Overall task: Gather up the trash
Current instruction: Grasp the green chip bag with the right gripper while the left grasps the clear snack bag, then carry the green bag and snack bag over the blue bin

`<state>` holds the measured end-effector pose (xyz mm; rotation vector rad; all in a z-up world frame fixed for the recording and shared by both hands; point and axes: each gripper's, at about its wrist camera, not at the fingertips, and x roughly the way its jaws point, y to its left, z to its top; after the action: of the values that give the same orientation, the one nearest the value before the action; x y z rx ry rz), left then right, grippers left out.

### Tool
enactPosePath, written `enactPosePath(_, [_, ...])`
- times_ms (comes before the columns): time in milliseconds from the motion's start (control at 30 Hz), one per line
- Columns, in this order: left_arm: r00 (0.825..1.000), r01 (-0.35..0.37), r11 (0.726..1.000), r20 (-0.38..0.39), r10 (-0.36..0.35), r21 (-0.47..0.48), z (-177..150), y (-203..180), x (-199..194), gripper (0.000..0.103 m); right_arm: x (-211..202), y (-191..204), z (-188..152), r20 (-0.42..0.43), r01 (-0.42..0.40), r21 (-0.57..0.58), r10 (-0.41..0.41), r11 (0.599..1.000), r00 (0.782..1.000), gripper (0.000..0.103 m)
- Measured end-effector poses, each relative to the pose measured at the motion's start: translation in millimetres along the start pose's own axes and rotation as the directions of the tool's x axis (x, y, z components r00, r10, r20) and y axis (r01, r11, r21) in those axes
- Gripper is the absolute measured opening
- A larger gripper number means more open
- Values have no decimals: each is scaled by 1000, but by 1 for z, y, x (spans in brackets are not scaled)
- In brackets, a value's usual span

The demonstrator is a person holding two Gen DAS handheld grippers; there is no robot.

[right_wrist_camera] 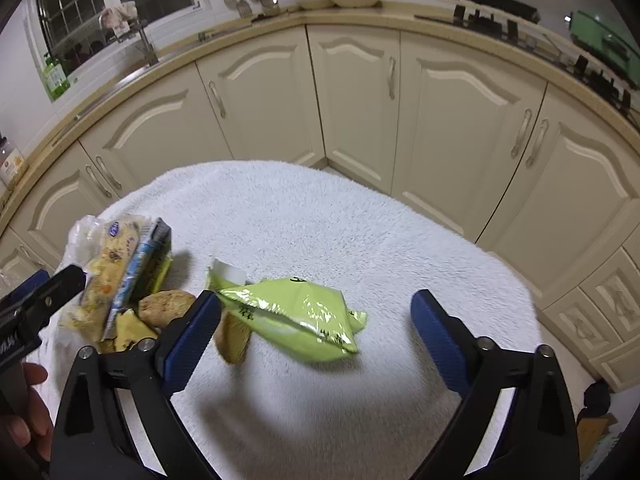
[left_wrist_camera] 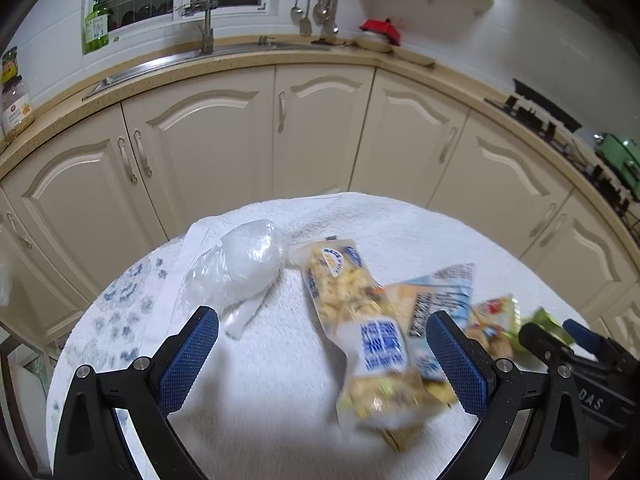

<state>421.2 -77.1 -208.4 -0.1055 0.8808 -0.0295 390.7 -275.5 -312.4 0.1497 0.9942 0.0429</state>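
Trash lies on a white towel-covered table. In the left wrist view a crumpled clear plastic bag lies far left, and a long blue-and-yellow snack wrapper lies between my open left gripper's fingers. A blue-white wrapper and a small colourful packet lie to its right. In the right wrist view a green foil packet lies between my open right gripper's fingers. A brown food scrap and another piece lie by its left finger. The snack wrapper is at left.
Cream kitchen cabinets curve behind the table, under a counter with a sink and a stove. The right gripper shows at the right edge of the left wrist view. A hand holds the left gripper.
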Motion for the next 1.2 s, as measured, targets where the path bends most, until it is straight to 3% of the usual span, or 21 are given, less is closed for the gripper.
enactPosePath(100, [1000,-7,1000,-26,7,-7,9,-2,25,91,10,-1,-1,-15,-12,4,12,1000,1000,86])
enactPosePath(167, [998,9,1000,-59,-10,-17,12,-3,44,75,11,-2,0,-8,-34,16,35,999,999,79])
enactPosePath(267, [994,29,999,-101,-33,-40,15,0,67,54,9,-1,1,-1,-49,3,49,999,999,56])
enactPosePath(300, [995,44,998,-92,-48,-50,20,2,71,52,8,0,1,-3,-54,0,54,999,999,55])
enactPosePath(367, [993,75,996,-92,-80,-52,27,7,77,32,7,0,0,-1,-66,-3,66,998,998,51])
enactPosePath(800, [993,97,995,-58,-98,-14,33,12,72,31,-34,-9,-27,38,-113,40,112,993,993,48])
enactPosePath(1033, [987,160,986,-30,-159,34,11,8,38,31,-78,-9,-56,60,-116,41,113,992,992,48])
enactPosePath(1200, [982,177,983,-73,-173,54,-9,10,35,31,-100,-8,-80,63,-120,37,117,992,991,48])
